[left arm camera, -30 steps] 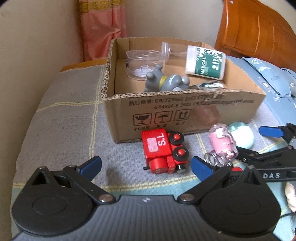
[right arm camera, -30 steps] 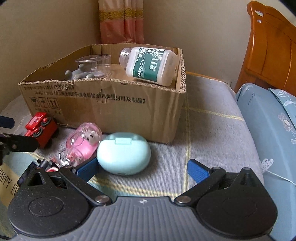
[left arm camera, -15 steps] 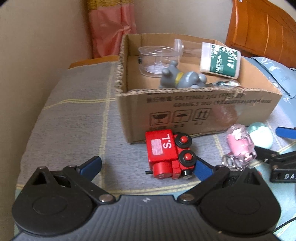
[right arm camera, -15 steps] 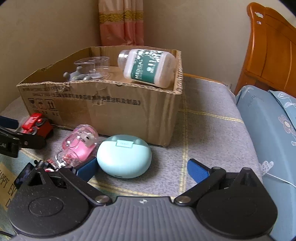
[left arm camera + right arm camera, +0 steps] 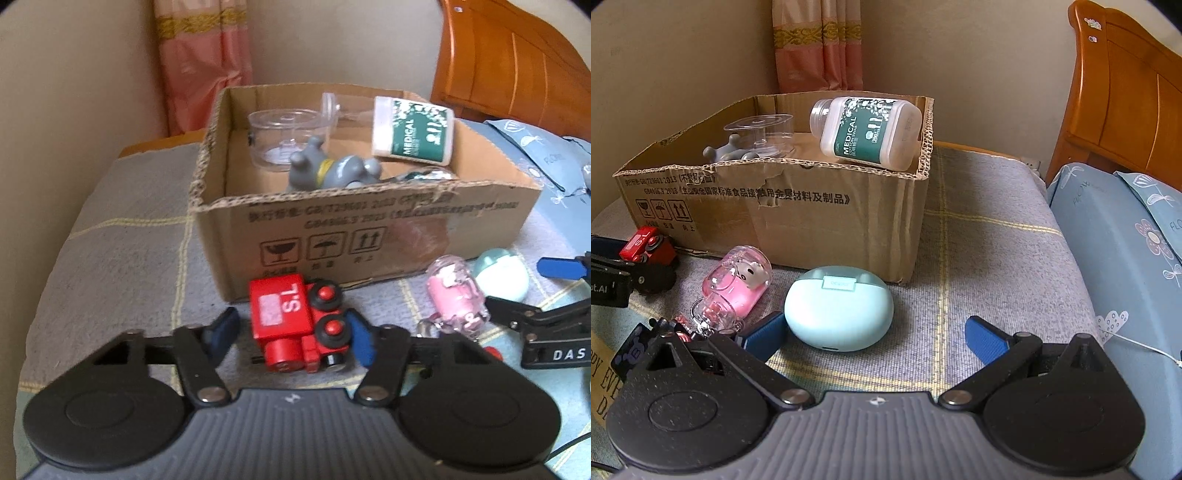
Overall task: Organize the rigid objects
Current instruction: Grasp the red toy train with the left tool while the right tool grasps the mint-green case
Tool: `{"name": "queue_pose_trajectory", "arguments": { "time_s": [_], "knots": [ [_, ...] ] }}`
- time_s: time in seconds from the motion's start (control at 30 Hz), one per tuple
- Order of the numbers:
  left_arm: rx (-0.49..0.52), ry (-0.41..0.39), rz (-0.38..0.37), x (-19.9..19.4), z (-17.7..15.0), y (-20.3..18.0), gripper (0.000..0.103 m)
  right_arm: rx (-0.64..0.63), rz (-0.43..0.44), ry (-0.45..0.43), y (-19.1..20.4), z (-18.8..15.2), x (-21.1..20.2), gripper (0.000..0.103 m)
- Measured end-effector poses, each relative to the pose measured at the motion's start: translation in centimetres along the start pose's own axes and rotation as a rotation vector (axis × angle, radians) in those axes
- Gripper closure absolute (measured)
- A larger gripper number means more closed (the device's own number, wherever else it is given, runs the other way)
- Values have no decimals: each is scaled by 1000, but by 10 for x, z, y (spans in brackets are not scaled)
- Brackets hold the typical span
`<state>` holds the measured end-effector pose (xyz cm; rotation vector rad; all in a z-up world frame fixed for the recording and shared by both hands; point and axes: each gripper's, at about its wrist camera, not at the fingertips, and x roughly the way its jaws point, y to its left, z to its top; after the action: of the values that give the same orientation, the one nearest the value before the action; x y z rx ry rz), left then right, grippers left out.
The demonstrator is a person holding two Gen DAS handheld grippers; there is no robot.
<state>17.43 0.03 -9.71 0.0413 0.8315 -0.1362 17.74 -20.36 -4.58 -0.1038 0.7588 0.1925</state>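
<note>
A red toy train (image 5: 297, 325) lies on the grey blanket in front of the cardboard box (image 5: 369, 229). My left gripper (image 5: 291, 332) has its blue pads on either side of the train, partly closed; the right pad touches it, the left pad stands a little off. The train also shows in the right wrist view (image 5: 648, 245). My right gripper (image 5: 875, 338) is open, with a mint-green round case (image 5: 838, 308) between its fingers, nearer the left pad. A pink clear keychain bottle (image 5: 738, 288) lies left of the case.
The box (image 5: 812, 206) holds a medical swab bottle (image 5: 868, 131), a clear plastic cup (image 5: 282, 138) and a grey toy figure (image 5: 332, 171). A wooden headboard (image 5: 1126, 96) and blue pillows (image 5: 1115, 243) are to the right. A wall and pink curtain stand behind.
My left gripper has moved right and forward until its fingers straddle the red train, and they have narrowed around it. The right gripper has crept slightly closer to the mint case.
</note>
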Motion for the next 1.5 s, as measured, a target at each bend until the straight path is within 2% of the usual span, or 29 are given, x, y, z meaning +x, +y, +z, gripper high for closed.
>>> {"name": "queue_pose_trajectory", "arguments": {
  "time_s": [0.1, 0.33, 0.5, 0.77, 0.93, 1.1, 1.5],
  "knots": [
    [11, -7, -4, -1, 0, -3, 54, 0, 0, 0, 1, 1, 1, 0],
    [48, 14, -10, -6, -3, 6, 54, -4, 3, -3, 0, 0, 0, 0],
    [15, 23, -6, -10, -8, 19, 54, -22, 19, 2, -1, 3, 1, 0],
    [9, 19, 2, -8, -7, 18, 53, -82, 41, 2, 11, 12, 7, 1],
    [7, 17, 0, -7, -6, 17, 53, -100, 81, -8, 17, 13, 2, 21],
    [2, 24, -11, -7, -5, 19, 54, -107, 89, -5, 20, 14, -3, 37],
    [75, 43, -44, -21, -1, 14, 55, -178, 84, 19, 21, 14, -15, 37]
  ]
}}
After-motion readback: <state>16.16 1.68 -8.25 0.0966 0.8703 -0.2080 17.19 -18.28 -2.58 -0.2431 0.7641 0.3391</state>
